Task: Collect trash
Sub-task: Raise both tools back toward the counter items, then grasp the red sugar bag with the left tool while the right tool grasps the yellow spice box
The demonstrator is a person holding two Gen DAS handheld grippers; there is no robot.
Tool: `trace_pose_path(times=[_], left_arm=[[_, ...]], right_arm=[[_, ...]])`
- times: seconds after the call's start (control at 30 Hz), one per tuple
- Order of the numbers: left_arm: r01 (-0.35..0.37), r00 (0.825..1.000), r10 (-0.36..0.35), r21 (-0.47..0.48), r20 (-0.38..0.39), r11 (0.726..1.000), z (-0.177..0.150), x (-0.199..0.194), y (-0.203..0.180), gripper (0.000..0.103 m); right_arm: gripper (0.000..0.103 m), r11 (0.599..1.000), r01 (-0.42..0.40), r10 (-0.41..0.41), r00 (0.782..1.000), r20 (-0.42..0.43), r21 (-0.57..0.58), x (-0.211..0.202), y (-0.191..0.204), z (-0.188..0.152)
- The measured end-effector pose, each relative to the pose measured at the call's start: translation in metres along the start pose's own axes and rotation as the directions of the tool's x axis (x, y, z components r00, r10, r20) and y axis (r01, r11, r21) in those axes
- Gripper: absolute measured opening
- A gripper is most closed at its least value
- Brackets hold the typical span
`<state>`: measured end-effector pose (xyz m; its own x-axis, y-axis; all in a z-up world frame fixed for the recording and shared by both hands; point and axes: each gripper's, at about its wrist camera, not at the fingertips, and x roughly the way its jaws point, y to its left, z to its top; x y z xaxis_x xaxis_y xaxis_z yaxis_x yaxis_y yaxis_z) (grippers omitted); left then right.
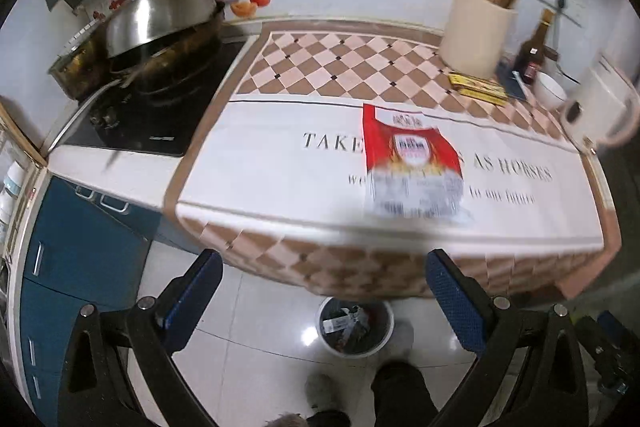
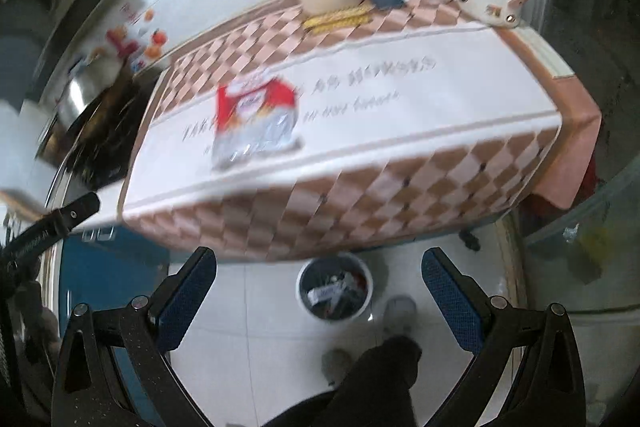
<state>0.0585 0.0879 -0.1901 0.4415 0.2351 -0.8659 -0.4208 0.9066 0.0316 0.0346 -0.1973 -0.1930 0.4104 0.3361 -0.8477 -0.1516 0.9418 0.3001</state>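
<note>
Red-white wrapper [image 1: 412,167]: flat on surface [image 1: 280,171], near its front edge.
Bin [image 1: 355,327]: floor, 6 o'clock of wrapper.
Left claw [image 1: 324,291]: spread, empty.
Right claw [image 2: 320,287]: spread, empty.

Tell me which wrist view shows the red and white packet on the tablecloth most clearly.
The left wrist view. There the red and white packet lies near the middle of the frame, with its red top and crest fairly sharp and only the lower part smeared. In the right wrist view the packet is smaller, off to the left and blurred throughout.
</note>
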Motion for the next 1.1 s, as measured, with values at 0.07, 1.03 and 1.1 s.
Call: trace_pose_path(times=[0.07, 1.03, 1.1], left_arm=[[-0.044, 0.998, 0.043, -0.011, -0.043, 0.999, 0.024, 0.024, -0.009, 0.103], [-0.292, 0.913, 0.27, -0.03, -0.306, 0.956, 0.212, 0.256, -0.121, 0.103], [-0.341, 0.902, 0.31, -0.056, -0.301, 0.938, 0.204, 0.245, -0.105, 0.103]], right_arm=[[0.103, 1.0, -0.012, 0.012, 1.0, -0.008, 0.016, 0.011, -0.01, 0.026], [0.074, 0.91, -0.413, 0.366, 0.846, -0.387, -0.043, 0.337, -0.053, 0.39], [0.084, 0.923, -0.347, 0.274, 0.895, -0.352, -0.164, 0.324, -0.034, 0.392]])
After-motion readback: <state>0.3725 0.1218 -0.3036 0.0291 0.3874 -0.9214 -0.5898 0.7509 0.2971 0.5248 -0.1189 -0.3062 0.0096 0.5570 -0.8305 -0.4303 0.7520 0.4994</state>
